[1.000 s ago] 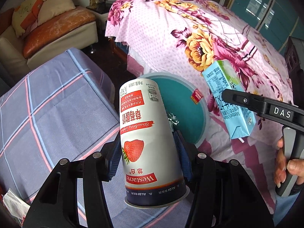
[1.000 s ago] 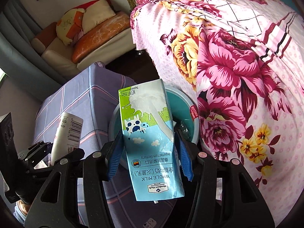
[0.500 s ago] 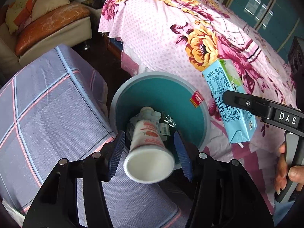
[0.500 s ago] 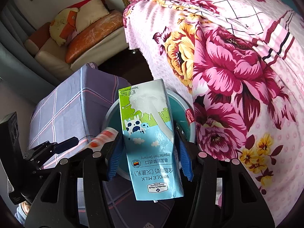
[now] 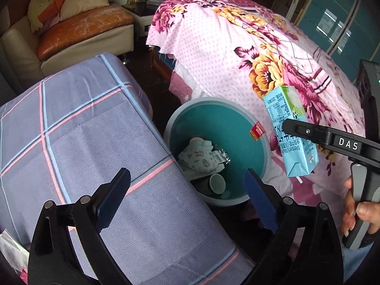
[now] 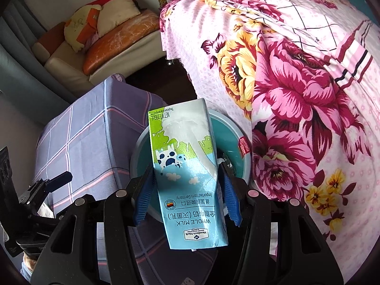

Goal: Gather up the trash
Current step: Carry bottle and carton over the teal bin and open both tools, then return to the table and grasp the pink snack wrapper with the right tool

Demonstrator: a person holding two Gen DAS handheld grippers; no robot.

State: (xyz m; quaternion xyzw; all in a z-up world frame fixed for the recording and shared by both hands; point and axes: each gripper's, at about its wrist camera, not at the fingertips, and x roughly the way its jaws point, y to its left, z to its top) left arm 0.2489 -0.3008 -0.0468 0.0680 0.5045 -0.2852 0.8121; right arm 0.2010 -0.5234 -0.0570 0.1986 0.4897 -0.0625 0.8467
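Left gripper (image 5: 187, 185) jaws just opened, empty; right gripper (image 6: 187, 190) clamps the blue-green milk carton (image 6: 187, 173) at frame centre: centre it over the round teal bin (image 5: 266, 147) before releasing.

A bed draped in a pink dotted cotton spread printed with big magenta and yellow flowers (image 5: 237, 54) is filling the right side of the room, its near edge hanging down toward the dark floor (image 5: 156, 83). Across that dark gap, a low block covered in purple-grey cloth checked with pink and pale blue lines (image 5: 78, 128) is standing, and behind it a cream sofa with an orange leather seat cushion (image 5: 85, 26) is carrying loose pillows (image 6: 102, 21) against the pale wall. Daylight is glinting off glossy teal cabinet doors (image 5: 342, 26) beyond the bed's far edge.
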